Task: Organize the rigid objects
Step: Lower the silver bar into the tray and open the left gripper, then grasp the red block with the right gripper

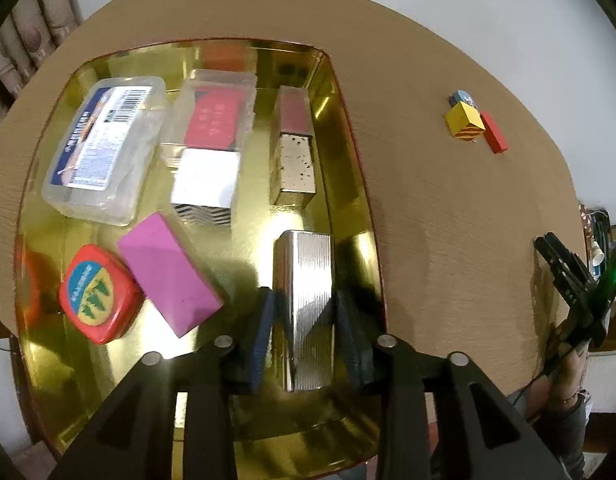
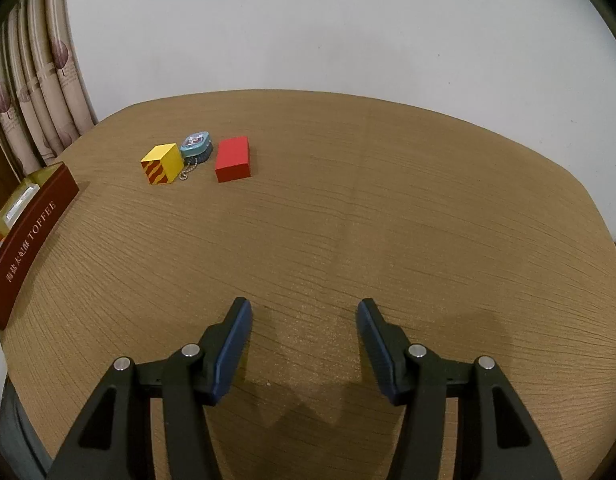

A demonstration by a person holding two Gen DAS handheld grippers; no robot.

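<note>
Left gripper (image 1: pixel 304 320) pinches a ribbed silver case (image 1: pixel 306 300) between its blue pads, over the right side of the gold tin tray (image 1: pixel 347 184). Case's long axis runs along the fingers, pointing away from the camera; surface is shiny metal with fine lengthwise ridges. Right gripper (image 2: pixel 304 344) is spread over bare table (image 2: pixel 427 220), well apart from the red block (image 2: pixel 232 159) and yellow cube (image 2: pixel 160 163).

A wooden table (image 2: pixel 387 220) stands before a white wall (image 2: pixel 308 32) and patterned curtain (image 2: pixel 40 92).
</note>
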